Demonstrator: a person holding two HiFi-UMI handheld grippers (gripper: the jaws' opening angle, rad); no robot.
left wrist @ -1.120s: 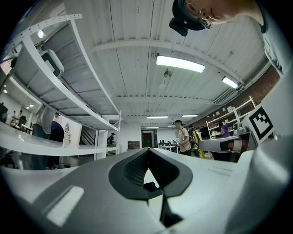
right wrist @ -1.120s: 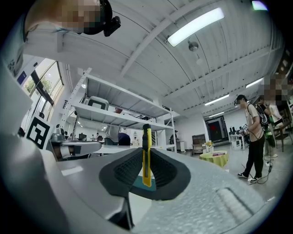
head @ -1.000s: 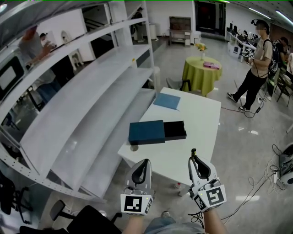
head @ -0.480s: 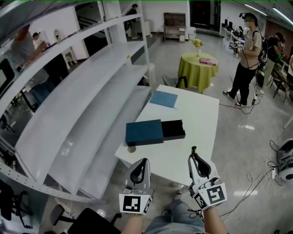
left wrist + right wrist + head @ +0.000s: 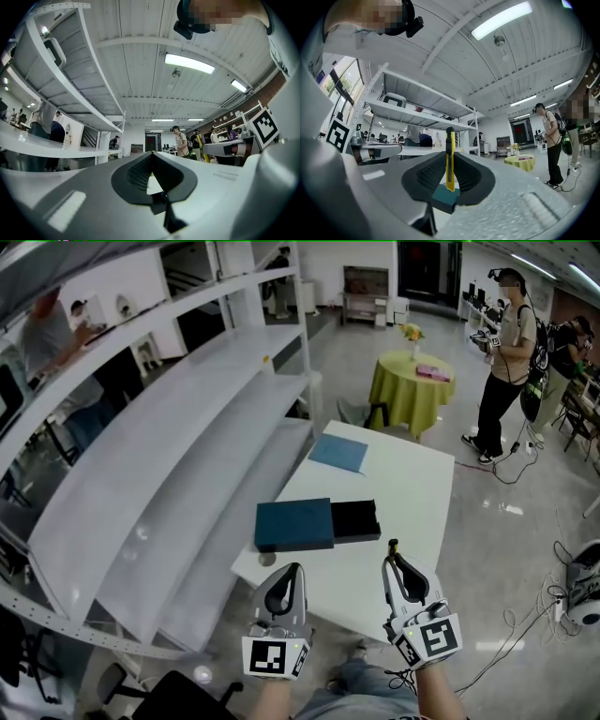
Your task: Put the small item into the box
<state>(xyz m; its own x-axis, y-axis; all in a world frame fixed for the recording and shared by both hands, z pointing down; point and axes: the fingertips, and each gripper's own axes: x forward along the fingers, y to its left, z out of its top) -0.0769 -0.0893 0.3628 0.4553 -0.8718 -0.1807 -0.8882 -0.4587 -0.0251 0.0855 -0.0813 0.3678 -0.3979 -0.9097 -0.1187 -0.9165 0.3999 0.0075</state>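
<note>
A dark teal box (image 5: 293, 524) lies on the white table (image 5: 403, 493), with its black drawer (image 5: 355, 519) slid out to the right. My right gripper (image 5: 391, 564) hovers over the table's near edge, shut on a yellow utility knife (image 5: 394, 546) that sticks up past its tips. In the right gripper view the knife (image 5: 450, 159) stands upright between the jaws of the right gripper (image 5: 450, 165), and the teal box (image 5: 443, 197) shows below it. My left gripper (image 5: 292, 570) hangs beside it, short of the table. In its own view the left gripper (image 5: 151, 157) is shut on nothing.
A flat blue sheet (image 5: 338, 453) lies at the table's far end. White curved shelving (image 5: 178, 437) runs along the left. Beyond the table stand a round table with a green cloth (image 5: 413, 386) and a person (image 5: 505, 362). Cables (image 5: 525, 620) trail on the floor at right.
Both grippers keep the same pose, the right one still holding the knife. The head view has shifted slightly, and the box now sits a little lower in it.
</note>
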